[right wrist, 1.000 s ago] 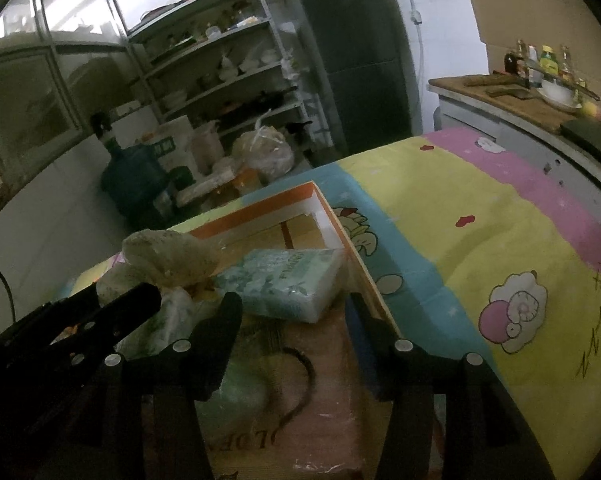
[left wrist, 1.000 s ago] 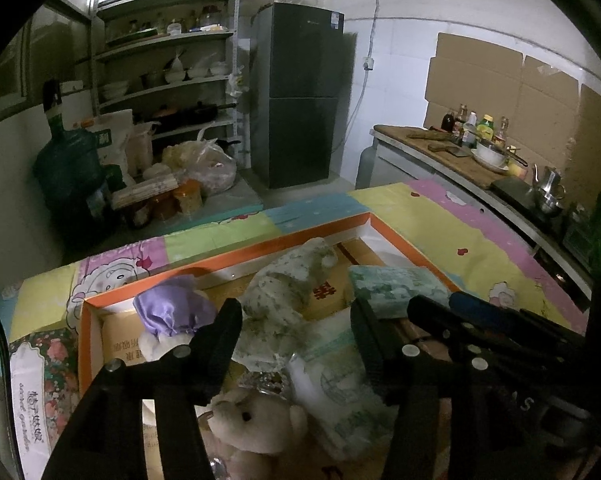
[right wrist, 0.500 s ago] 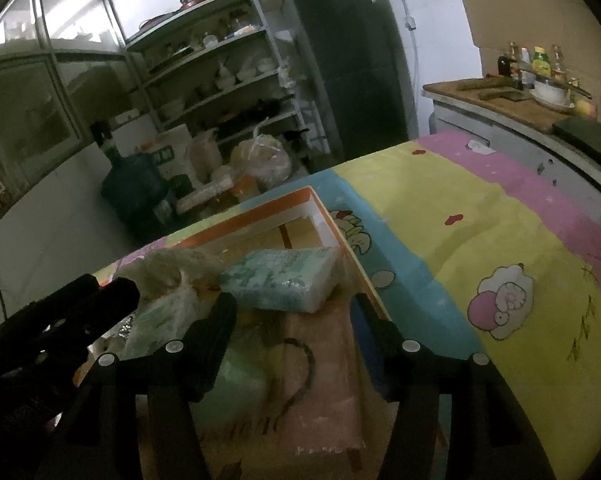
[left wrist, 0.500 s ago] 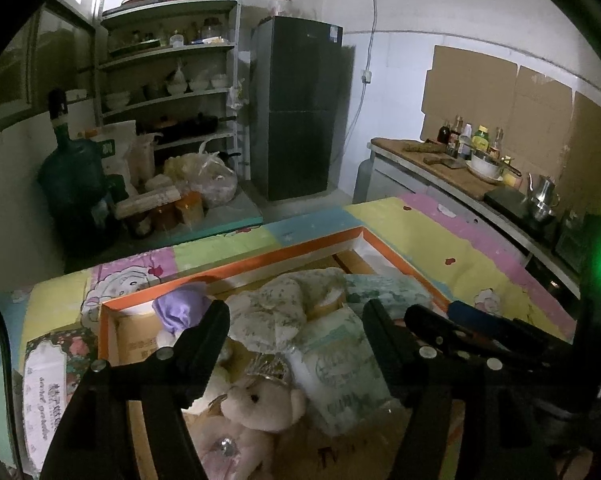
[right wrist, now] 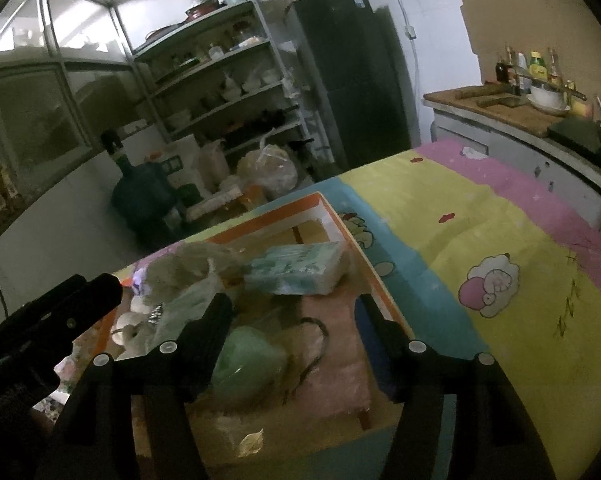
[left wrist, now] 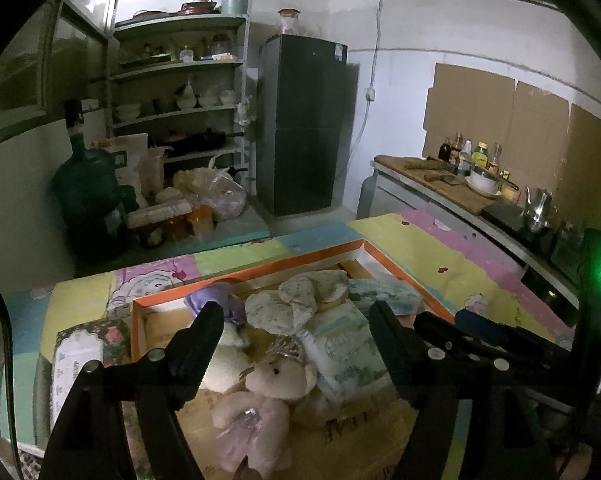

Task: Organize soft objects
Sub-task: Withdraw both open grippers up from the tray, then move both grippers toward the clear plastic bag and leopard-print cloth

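Note:
An orange-rimmed cardboard box (left wrist: 260,270) (right wrist: 332,216) on the colourful cloth holds the soft things. In the left wrist view a pink teddy bear (left wrist: 268,392), a floral plush (left wrist: 296,300), a purple-capped toy (left wrist: 214,300) and a pale tissue pack (left wrist: 344,348) lie in it. A green tissue pack (right wrist: 300,266), a green soft lump (right wrist: 248,364) and a pink cloth (right wrist: 332,364) show in the right wrist view. My left gripper (left wrist: 292,320) hangs above the toys, jaws opening, nothing between them. My right gripper (right wrist: 296,312) is above the pink cloth, jaws opening, empty.
A floral box (left wrist: 84,356) sits left of the orange box. Behind stand a shelf rack (left wrist: 180,112), a dark fridge (left wrist: 304,128), a water jug (left wrist: 86,192) and a counter with bottles (left wrist: 468,160). The cloth (right wrist: 480,248) stretches to the right.
Both grippers pulled back and rose from the box, and their jaws spread wider. The toys and packs stay in the box, seen from farther off.

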The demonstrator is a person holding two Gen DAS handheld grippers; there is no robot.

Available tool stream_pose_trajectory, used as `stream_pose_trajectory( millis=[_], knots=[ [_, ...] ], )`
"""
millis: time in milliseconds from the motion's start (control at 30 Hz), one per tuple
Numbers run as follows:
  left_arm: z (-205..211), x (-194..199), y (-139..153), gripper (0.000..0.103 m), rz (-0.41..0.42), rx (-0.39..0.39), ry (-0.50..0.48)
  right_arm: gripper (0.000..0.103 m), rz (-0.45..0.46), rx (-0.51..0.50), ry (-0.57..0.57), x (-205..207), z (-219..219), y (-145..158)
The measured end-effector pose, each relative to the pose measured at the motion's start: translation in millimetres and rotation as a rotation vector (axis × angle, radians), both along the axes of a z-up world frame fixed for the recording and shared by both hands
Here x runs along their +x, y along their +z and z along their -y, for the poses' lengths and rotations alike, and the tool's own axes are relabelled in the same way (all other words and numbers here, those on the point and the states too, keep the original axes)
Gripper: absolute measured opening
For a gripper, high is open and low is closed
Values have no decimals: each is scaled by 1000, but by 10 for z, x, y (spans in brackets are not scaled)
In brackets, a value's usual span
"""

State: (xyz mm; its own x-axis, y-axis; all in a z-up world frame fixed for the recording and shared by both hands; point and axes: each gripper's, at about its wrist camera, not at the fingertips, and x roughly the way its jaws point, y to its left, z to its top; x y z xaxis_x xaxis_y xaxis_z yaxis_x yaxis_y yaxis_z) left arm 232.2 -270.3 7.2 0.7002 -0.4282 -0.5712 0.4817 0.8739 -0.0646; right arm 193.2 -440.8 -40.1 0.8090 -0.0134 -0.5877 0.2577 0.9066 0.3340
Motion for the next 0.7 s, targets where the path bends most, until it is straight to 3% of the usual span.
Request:
stream_pose_trajectory(
  millis=[233,367,700],
  knots=[
    [-208,-134,79,78,21,-22,18,66,27,16,23,-148,-153,102],
    [-311,-205,118,79,34,-30,28,73,38,-9,27,-223,-275,180],
    [-632,-405,231,79,72,-41,68,73,60,-57,62,-375,-622,347]
  ],
)
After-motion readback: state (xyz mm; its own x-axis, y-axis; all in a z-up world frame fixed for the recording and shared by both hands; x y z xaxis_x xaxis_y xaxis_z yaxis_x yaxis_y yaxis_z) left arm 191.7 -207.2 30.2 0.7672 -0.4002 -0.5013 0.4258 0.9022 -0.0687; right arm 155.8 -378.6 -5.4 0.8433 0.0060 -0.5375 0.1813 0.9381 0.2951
